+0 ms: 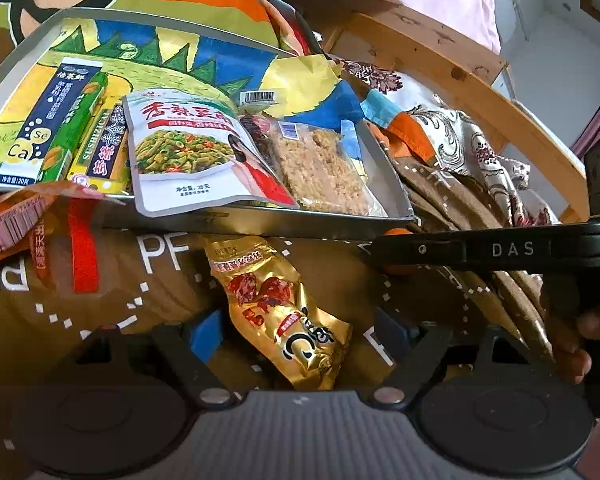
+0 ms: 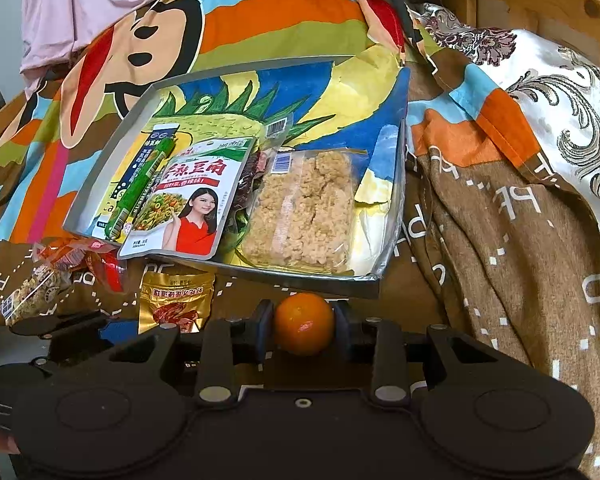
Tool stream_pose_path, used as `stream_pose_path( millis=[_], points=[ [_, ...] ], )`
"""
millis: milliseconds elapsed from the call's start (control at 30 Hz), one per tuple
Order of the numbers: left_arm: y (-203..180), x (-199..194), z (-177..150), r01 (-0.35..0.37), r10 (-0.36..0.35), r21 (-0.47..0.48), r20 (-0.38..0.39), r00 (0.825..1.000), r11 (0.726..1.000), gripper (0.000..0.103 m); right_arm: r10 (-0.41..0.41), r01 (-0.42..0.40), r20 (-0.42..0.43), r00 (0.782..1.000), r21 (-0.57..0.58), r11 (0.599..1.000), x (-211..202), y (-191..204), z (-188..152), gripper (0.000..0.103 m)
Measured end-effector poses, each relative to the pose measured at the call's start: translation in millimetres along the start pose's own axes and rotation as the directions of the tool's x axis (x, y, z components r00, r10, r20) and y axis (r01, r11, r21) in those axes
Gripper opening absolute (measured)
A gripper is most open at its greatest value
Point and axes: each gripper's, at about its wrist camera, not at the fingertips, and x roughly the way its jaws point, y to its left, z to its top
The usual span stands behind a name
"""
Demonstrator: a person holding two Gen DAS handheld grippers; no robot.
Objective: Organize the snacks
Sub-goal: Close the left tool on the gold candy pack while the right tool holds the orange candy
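A gold snack packet [image 1: 284,312] [image 2: 176,300] lies on the brown blanket in front of the tray. My left gripper [image 1: 300,334] is open, its blue pads [image 1: 208,336] either side of the packet without pressing on it. My right gripper [image 2: 304,328] is shut on a small orange [image 2: 304,322], held just before the front wall of the grey tray [image 2: 300,276] [image 1: 260,222]. In the tray lie a white bean packet [image 2: 192,200] [image 1: 196,152], a clear bag of rice crisps [image 2: 304,212] [image 1: 320,168], a green sausage stick [image 2: 140,184] and a blue-and-white box [image 1: 40,120].
Orange-red packets [image 1: 16,220] [image 2: 80,258] and a clear snack bag [image 2: 32,296] lie left of the gold packet. A black finger of the right gripper [image 1: 480,250] crosses the left wrist view on the right. Brown blanket [image 2: 500,280], cartoon quilt [image 2: 220,20] and wooden frame [image 1: 460,72] surround the tray.
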Motion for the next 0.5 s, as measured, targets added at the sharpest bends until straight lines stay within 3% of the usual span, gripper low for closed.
stream_pose_path(
  millis=[67,133,500],
  points=[
    [-1.5,1.0,0.8,-0.023,0.023,0.000,-0.002,1.000,1.000,0.077,0.000,0.000,0.000,1.000,-0.001,1.000,0.4,-0.1,0.2,0.035],
    [-3.8,1.1,1.4,-0.071,0.071,0.014,-0.005,0.997,0.997,0.059,-0.001,0.001,0.001,1.000,-0.004,1.000,0.8,0.5,0.0,0.036],
    [-15.0,-11.4,-1.4,-0.148,0.148,0.013,-0.017,0.989,0.989,0.047,0.004,-0.003,0.005,1.000,-0.061,0.998,-1.0,13.6,-10.6,0.036]
  ],
)
